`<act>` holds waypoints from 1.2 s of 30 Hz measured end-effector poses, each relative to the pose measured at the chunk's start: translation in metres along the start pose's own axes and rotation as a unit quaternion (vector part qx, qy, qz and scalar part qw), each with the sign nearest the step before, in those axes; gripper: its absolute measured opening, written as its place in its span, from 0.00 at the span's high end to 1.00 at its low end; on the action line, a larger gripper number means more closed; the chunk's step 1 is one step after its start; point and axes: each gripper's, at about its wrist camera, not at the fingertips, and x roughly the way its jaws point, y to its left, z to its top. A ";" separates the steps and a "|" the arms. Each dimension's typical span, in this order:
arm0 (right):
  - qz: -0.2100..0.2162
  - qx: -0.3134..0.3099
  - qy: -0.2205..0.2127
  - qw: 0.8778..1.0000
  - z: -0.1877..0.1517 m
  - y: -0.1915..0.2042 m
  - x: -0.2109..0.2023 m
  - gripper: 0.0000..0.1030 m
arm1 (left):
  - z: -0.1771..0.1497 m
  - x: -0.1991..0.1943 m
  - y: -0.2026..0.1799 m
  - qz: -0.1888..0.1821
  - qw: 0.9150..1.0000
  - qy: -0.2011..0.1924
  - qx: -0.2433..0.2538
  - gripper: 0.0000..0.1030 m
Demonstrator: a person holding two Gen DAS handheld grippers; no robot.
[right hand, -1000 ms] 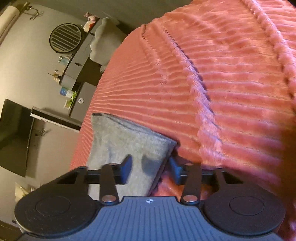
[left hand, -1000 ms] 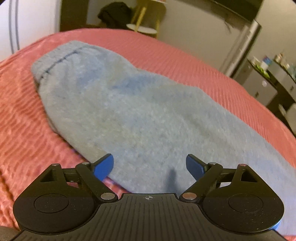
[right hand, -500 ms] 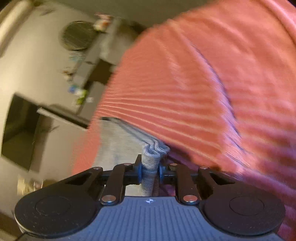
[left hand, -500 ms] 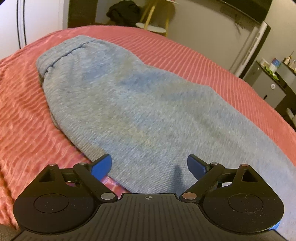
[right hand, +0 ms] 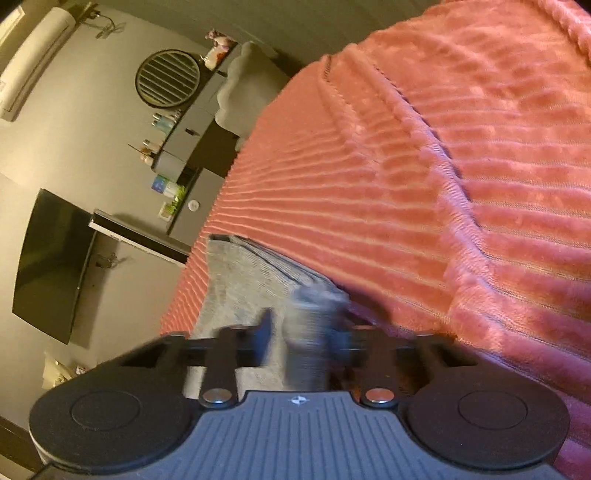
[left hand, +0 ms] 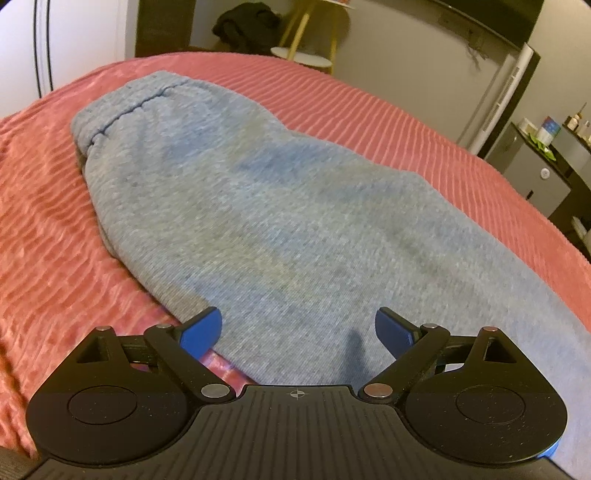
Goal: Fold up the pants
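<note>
The grey-blue sweatpants (left hand: pixel 258 206) lie folded lengthwise on the red ribbed bedspread (left hand: pixel 44 236), waistband at the far left. My left gripper (left hand: pixel 297 328) is open and empty, low over the near edge of the pants around mid-leg. In the right wrist view the cuff end of the pants (right hand: pixel 251 280) lies on the bedspread (right hand: pixel 461 184). My right gripper (right hand: pixel 301 332) is blurred; a bunched bit of cuff stands between its fingers, which are now partly apart.
A yellow stool (left hand: pixel 306 55) and dark clothes (left hand: pixel 243 26) stand beyond the bed's far edge. A dresser with bottles (right hand: pixel 184 147), a TV (right hand: pixel 51 266) and a round wall vent (right hand: pixel 168 79) are past the bed's side.
My right gripper closed on the cuff half a second ago; now its fingers are wider apart with the cuff bunched between them. My left gripper drifted slightly over the pants, staying open.
</note>
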 end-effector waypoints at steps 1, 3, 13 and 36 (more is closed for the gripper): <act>0.001 -0.005 -0.001 1.000 0.001 0.000 -0.002 0.86 | 0.000 0.000 0.000 0.000 1.000 -0.001 0.002 0.08; -0.023 -0.022 0.001 0.999 0.001 0.005 -0.001 0.86 | -0.001 0.000 -0.001 0.000 1.000 -0.001 0.003 0.08; -0.023 -0.351 -0.020 0.936 -0.060 0.189 -0.018 0.86 | -0.001 -0.004 0.000 -0.015 1.000 -0.005 -0.002 0.08; -0.008 -0.201 0.202 0.959 -0.175 0.187 0.028 0.47 | -0.008 -0.022 -0.062 -0.170 0.979 0.044 0.100 0.15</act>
